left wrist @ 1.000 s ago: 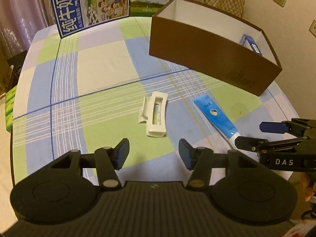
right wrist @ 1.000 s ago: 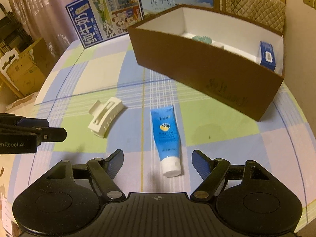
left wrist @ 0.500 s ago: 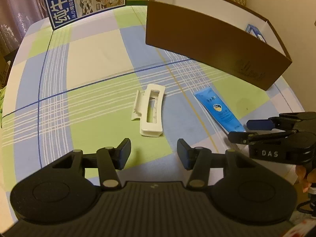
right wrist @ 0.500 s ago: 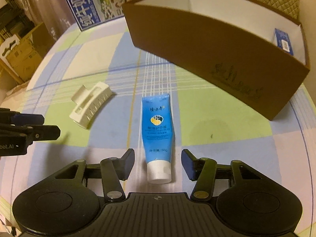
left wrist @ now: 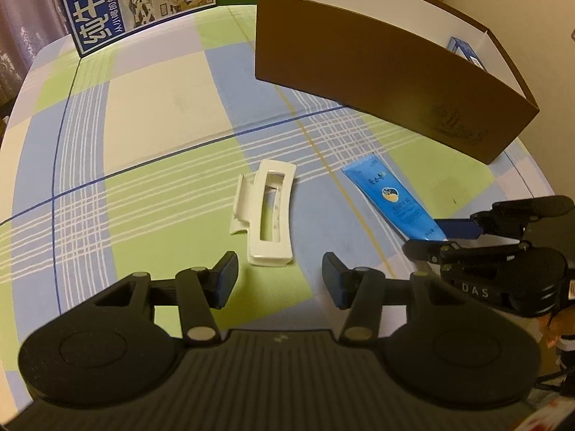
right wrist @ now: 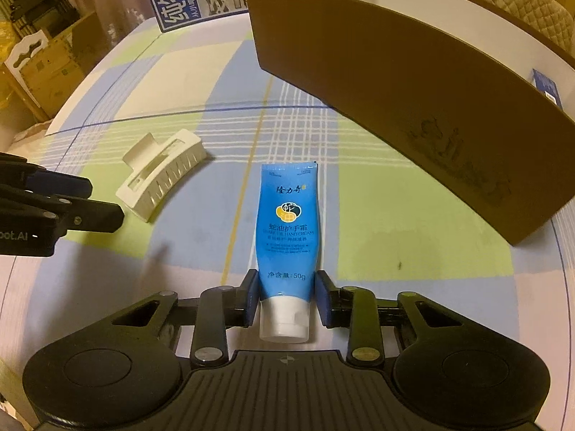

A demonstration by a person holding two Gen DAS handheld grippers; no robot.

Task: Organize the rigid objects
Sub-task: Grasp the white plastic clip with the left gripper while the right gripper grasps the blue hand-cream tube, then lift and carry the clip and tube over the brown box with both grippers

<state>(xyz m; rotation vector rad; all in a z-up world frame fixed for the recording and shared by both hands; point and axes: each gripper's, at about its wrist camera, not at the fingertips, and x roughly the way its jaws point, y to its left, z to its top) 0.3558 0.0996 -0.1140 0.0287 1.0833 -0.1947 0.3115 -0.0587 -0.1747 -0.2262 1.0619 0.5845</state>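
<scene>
A blue hand cream tube (right wrist: pixel 287 230) lies on the checked tablecloth (right wrist: pixel 179 82), white cap towards me. My right gripper (right wrist: pixel 285 287) is closing on it, and its pads touch the tube's sides just above the cap. In the left wrist view the same gripper (left wrist: pixel 431 233) sits at the near end of the tube (left wrist: pixel 391 197). A white hair claw clip (left wrist: pixel 269 255) lies flat just ahead of my left gripper (left wrist: pixel 279 269), which is open with nothing between its fingers. The right wrist view shows the clip (right wrist: pixel 161 176) beside the left gripper (right wrist: pixel 102 201).
A long brown cardboard box (left wrist: pixel 377 68) with a white inside stands behind the tube, holding a small blue carton (left wrist: pixel 463 48). Blue milk cartons (left wrist: pixel 125 3) stand along the table's far edge. Furniture and cardboard boxes (right wrist: pixel 46 68) stand off the table's left side.
The right gripper came down and forward over the tube's cap end, and its jaws narrowed from wide apart onto the tube. The left gripper dropped closer to the hair clip.
</scene>
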